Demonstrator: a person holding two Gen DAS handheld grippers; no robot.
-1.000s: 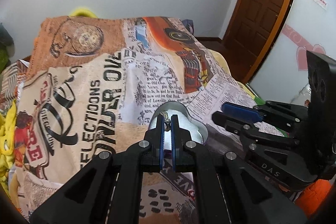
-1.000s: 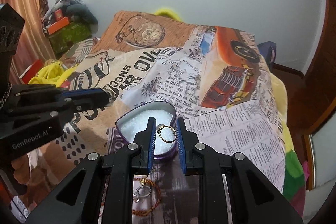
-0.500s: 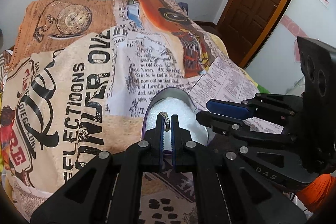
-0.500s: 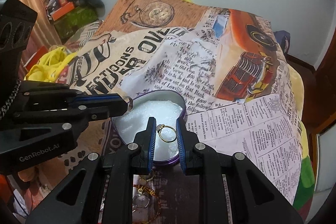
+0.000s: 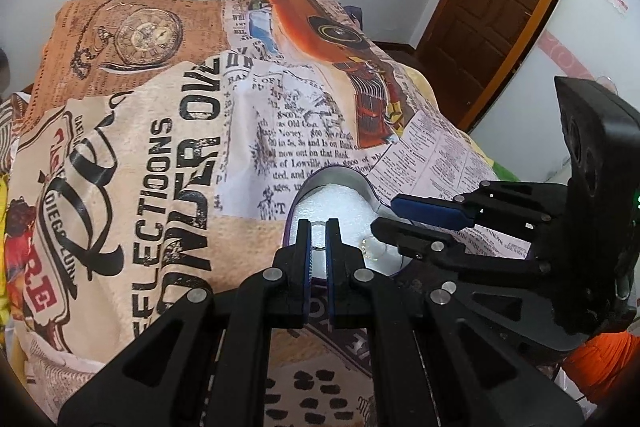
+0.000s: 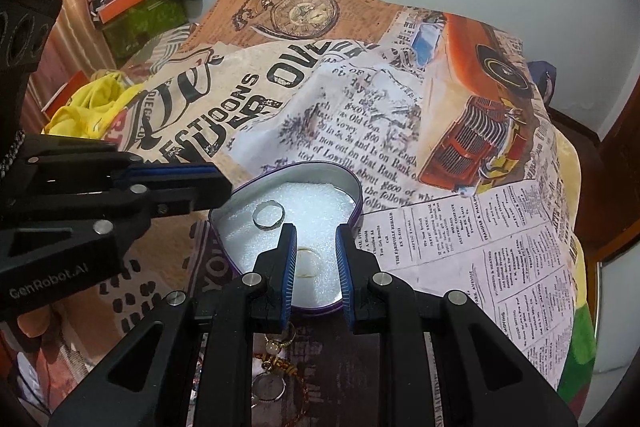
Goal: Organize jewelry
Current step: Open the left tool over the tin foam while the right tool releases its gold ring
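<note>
Two rings are lying on the white foam inside the heart-shaped tin (image 6: 352, 187), which is sitting on the printed bedspread (image 6: 400, 107) of a bed. The silver ring (image 6: 269, 214) is resting near the tin's far left lobe; the gold ring (image 6: 308, 261) is lying closer in, directly between the fingers of the right hand-held gripper (image 6: 316, 259). That gripper's fingers are standing spread, clear of the gold ring on both sides, so nothing is being pinched there.

The left hand-held gripper (image 5: 318, 247) is hovering over the tin (image 5: 340, 175) with only a narrow gap between its pads, and the silver ring (image 5: 319, 246) is showing in that gap; the view does not settle whether the pads are touching it.

The risks are looking modest but real. The tin is sitting on soft, rumpled fabric, so a finger catching its rim on the way out could be tipping it and spilling both rings into the folds, where small bands would be hard to find. The two grippers are also working very close together and could be knocking into each other. More pieces (image 6: 276, 347) are waiting just in front of the tin, under the right gripper, and could be getting dragged or tangled.
</note>
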